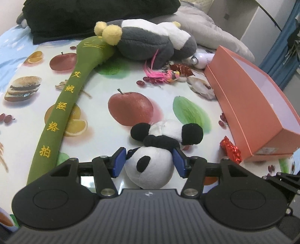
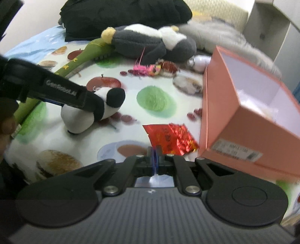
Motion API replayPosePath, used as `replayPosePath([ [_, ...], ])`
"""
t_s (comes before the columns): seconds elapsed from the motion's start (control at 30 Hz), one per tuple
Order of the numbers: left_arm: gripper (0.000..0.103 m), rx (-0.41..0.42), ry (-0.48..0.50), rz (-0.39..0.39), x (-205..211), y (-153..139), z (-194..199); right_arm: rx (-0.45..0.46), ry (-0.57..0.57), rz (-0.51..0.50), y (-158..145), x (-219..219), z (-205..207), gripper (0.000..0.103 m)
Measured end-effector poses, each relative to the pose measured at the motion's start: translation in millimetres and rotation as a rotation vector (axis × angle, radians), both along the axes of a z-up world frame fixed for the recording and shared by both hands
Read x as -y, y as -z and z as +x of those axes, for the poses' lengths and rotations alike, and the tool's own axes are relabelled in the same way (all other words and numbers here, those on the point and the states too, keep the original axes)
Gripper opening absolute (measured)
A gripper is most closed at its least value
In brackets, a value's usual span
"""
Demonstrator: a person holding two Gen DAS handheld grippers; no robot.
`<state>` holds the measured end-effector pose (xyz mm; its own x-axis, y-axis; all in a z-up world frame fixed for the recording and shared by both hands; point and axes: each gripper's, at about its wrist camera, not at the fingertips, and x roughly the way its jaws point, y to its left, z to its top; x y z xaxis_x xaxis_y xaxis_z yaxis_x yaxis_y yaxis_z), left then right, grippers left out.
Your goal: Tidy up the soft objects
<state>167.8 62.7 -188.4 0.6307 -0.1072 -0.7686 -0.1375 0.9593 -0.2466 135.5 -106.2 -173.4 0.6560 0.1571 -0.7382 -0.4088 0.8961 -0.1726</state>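
Observation:
A small panda plush (image 1: pixel 150 165) lies on the fruit-print table. My left gripper (image 1: pixel 149 161) has its blue pads on both sides of the panda's head, touching it. In the right wrist view the left gripper (image 2: pixel 80 101) sits over the panda (image 2: pixel 82 116). My right gripper (image 2: pixel 154 154) is shut and empty, just in front of a red foil packet (image 2: pixel 170 137). An open pink box (image 1: pixel 253 105) stands at the right; it also shows in the right wrist view (image 2: pixel 243 120). A long green plush stick (image 1: pixel 61 105) and a grey-white plush (image 1: pixel 150 43) lie farther back.
A pink feather toy (image 1: pixel 161 75), a white bottle (image 1: pixel 202 60), another red foil packet (image 1: pixel 231 149) and a shell-like item (image 1: pixel 200 88) lie near the box. A black cloth (image 1: pixel 84 16) and grey pillow (image 1: pixel 206 32) are at the back.

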Motion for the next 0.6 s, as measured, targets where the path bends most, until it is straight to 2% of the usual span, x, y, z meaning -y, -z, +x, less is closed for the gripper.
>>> replayPosePath([
  [0.07,0.069,-0.022,0.021,-0.009,0,2,1,-0.036,0.029,0.036,0,5,2,0.01],
  [0.2,0.072,-0.032,0.054,-0.043,-4,-1,-5,-0.137,0.114,0.149,3,17,7,0.013],
  [0.27,0.073,-0.032,0.057,-0.059,-6,-3,-8,-0.152,0.159,0.178,4,18,9,0.052],
  [0.33,0.073,-0.026,0.063,-0.058,-9,-4,-9,-0.153,0.204,0.211,2,18,11,0.065],
  [0.53,0.073,-0.005,0.06,-0.064,-16,-9,-11,-0.15,0.309,0.299,0,14,26,0.068],
  [0.6,0.073,-0.003,0.057,-0.058,-18,-10,-10,-0.129,0.347,0.284,0,12,32,0.068],
])
